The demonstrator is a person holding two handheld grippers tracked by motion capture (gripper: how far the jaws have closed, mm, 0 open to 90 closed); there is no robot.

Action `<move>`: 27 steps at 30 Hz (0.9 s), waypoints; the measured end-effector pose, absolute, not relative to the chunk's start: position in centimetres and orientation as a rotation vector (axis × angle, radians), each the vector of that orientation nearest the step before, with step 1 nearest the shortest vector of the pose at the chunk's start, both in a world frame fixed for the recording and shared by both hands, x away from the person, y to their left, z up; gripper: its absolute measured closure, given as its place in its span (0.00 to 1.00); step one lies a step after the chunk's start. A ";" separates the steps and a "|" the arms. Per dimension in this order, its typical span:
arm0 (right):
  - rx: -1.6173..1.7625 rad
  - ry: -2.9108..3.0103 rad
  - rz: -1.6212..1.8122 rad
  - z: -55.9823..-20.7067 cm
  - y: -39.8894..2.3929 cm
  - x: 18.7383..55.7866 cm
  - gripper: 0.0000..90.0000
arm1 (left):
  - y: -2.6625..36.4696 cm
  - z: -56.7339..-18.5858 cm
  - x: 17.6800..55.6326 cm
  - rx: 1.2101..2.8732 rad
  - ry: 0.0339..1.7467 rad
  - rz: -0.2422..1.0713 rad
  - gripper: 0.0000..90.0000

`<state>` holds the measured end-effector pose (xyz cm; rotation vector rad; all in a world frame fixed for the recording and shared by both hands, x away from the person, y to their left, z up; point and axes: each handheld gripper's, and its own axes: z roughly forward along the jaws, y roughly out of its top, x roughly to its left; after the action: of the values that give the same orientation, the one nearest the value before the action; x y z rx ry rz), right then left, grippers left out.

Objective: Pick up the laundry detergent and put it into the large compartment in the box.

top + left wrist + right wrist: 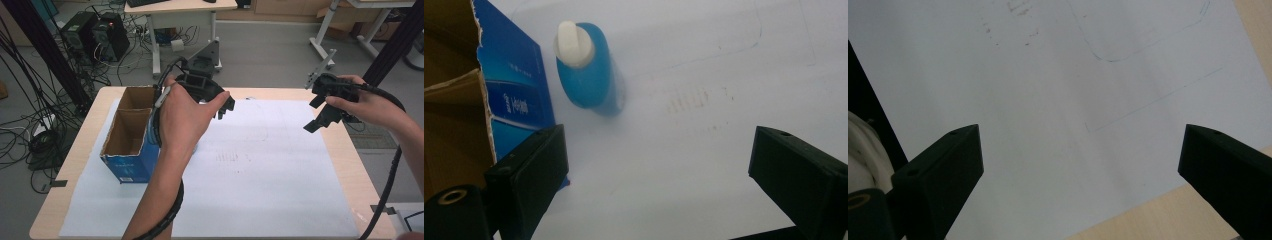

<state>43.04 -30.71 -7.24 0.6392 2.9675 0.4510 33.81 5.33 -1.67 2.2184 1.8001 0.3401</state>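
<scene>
Black jaws of the left gripper (659,175) stand spread wide with nothing between them, above one blue bottle (589,70) with a white cap (573,44). It stands upright on the white paper (704,165), just beside one open blue cardboard box (514,95). Probably it is light, stiff plastic, smooth and somewhat slippery; I would take it across the body below the cap. Right gripper (1080,175) is also spread and empty, well apart from the bottle.
</scene>
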 end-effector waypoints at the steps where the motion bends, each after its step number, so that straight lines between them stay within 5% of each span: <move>1: 0.635 2.966 0.449 -7.2 -30.7 43.0 0.05 | 5.6 -1.6 34.4 2.203 1.811 0.345 0.10; 27: 0.606 2.981 0.443 -6.9 -30.5 42.2 0.05 | 7.8 -3.5 41.4 2.136 1.941 0.295 0.10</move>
<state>42.23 -30.48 -6.86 0.6062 2.9814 0.4430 41.39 7.81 -3.49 2.1362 1.9411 0.2953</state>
